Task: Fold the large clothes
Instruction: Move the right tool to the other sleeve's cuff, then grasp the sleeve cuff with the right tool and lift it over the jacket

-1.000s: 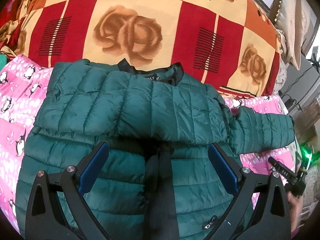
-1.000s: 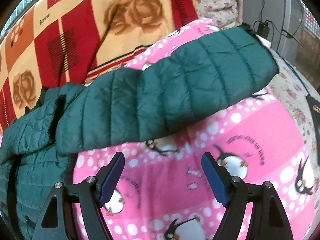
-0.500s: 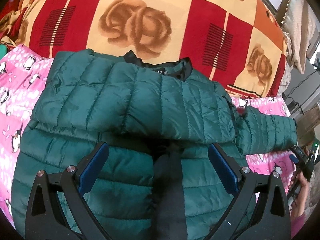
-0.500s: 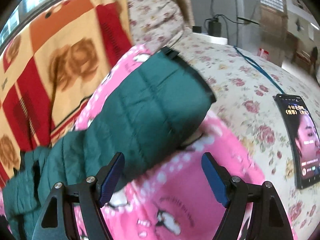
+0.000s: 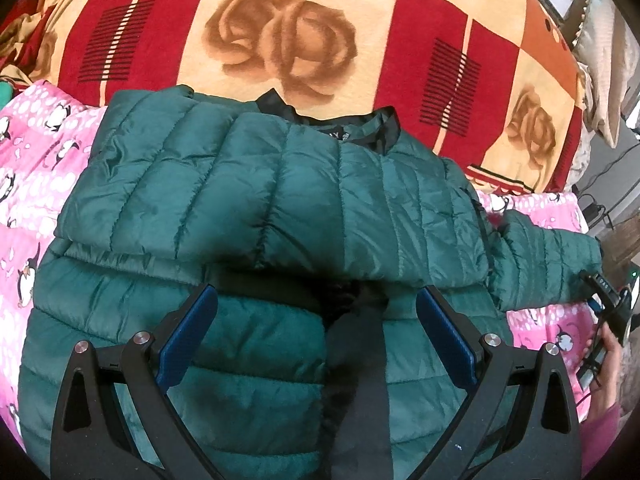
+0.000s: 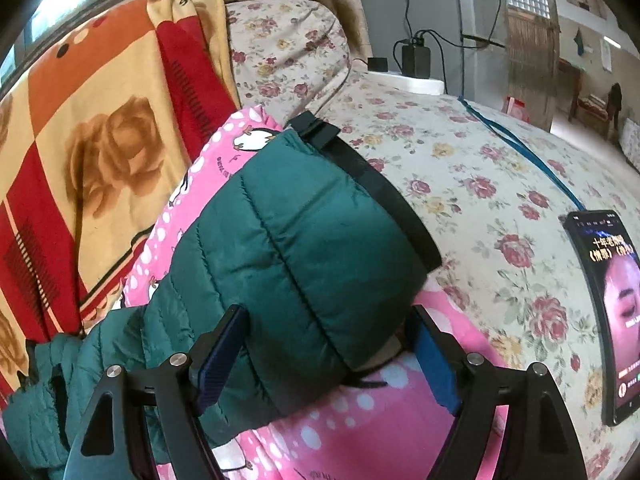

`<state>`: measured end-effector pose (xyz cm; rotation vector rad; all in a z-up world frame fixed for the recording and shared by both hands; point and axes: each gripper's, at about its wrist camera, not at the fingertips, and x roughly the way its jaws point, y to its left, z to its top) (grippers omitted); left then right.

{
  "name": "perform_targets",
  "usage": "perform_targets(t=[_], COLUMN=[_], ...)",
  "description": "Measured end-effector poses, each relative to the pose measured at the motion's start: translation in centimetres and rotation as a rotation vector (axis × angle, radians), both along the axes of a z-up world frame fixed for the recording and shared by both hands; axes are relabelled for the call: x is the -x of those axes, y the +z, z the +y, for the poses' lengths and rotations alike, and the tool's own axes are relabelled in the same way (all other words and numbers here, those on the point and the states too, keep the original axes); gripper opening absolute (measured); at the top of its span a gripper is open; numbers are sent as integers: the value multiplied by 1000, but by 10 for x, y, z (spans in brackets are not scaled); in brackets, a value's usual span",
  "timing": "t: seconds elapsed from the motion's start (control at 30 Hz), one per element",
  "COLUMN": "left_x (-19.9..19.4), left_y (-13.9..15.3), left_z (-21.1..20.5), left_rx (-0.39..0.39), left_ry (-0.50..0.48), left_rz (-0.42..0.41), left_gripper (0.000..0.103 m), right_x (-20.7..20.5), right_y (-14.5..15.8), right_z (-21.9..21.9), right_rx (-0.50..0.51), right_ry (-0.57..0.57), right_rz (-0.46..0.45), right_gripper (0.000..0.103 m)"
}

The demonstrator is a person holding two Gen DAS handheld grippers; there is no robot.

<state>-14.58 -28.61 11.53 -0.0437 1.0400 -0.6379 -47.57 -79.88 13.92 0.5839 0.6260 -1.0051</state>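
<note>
A dark green quilted puffer jacket lies on a pink penguin-print sheet, its left sleeve folded across the chest. My left gripper hovers open over the jacket's front, near the black zipper strip. The jacket's right sleeve stretches out sideways, ending in a black cuff. My right gripper is open with its jaws either side of the sleeve end, close to the cuff. The right gripper and the hand holding it show at the edge of the left wrist view.
A red, orange and cream rose-print blanket lies behind the jacket. A floral bedsheet extends to the right, with a lit phone and a blue cable on it. Chargers and cables sit at the bed's far end.
My right gripper has swung right along the sleeve and moved in until its open jaws straddle the cuff end. My left gripper has shifted slightly nearer over the jacket front, staying open.
</note>
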Motion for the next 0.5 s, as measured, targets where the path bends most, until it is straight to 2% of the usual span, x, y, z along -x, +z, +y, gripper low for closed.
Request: perform_targets(t=[0.17, 0.2, 0.27, 0.3, 0.37, 0.5], left_x=[-8, -9, -11, -12, -13, -13], left_y=[0, 1, 2, 2, 2, 1], left_z=[3, 4, 5, 6, 7, 10], left_rx=[16, 19, 19, 18, 19, 22], left_ry=[27, 31, 36, 37, 41, 45], left_rz=[2, 3, -2, -4, -2, 7], left_gripper=[100, 100, 100, 100, 100, 100], right_x=[-4, -5, -5, -5, -3, 3], right_y=[-2, -2, -2, -1, 1, 7], right_z=[-3, -3, -3, -3, -2, 0], right_rx=[18, 25, 39, 44, 48, 6], right_ry=[21, 28, 38, 44, 62, 100], right_rz=[-29, -36, -38, -41, -69, -160], right_gripper=[77, 73, 56, 53, 35, 25])
